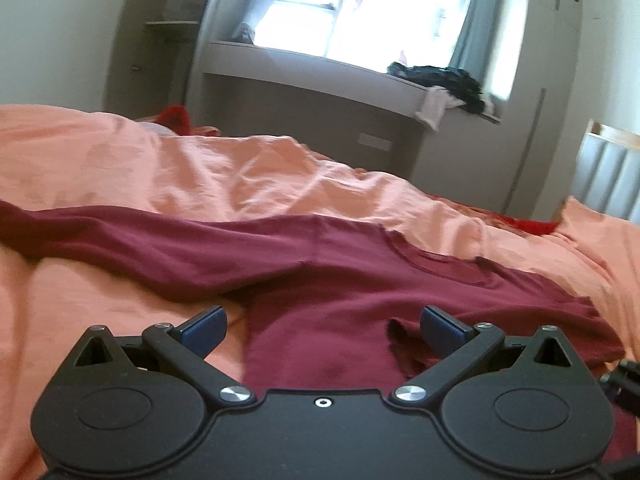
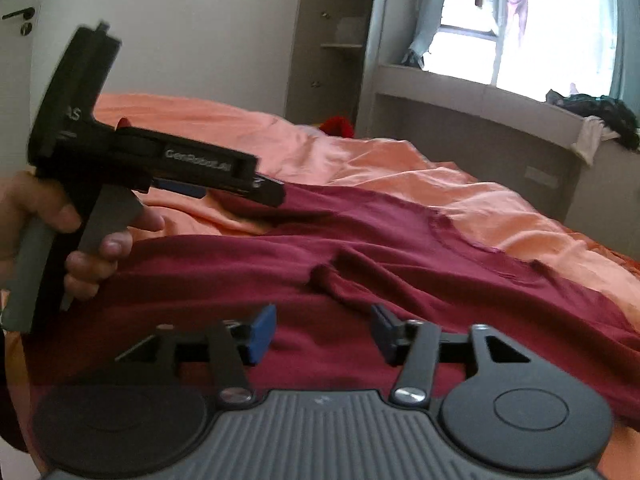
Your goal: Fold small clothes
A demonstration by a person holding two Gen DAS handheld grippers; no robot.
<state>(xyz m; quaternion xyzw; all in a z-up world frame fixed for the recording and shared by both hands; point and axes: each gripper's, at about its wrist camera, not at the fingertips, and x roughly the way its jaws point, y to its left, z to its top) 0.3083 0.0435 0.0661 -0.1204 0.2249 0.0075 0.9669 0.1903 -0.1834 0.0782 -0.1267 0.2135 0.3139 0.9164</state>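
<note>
A maroon long-sleeved shirt lies spread on an orange bed cover, its neckline toward the far right. In the left wrist view one sleeve stretches off to the left. My left gripper hovers low over the shirt's body, open, with nothing pinched between its blue pads. The right wrist view shows a hand holding that left gripper over the sleeve. My right gripper is open above the shirt near a raised crease.
A grey window ledge beyond the bed carries a heap of dark clothes. Something red lies at the bed's far edge. A padded headboard stands on the right, shelves at the back.
</note>
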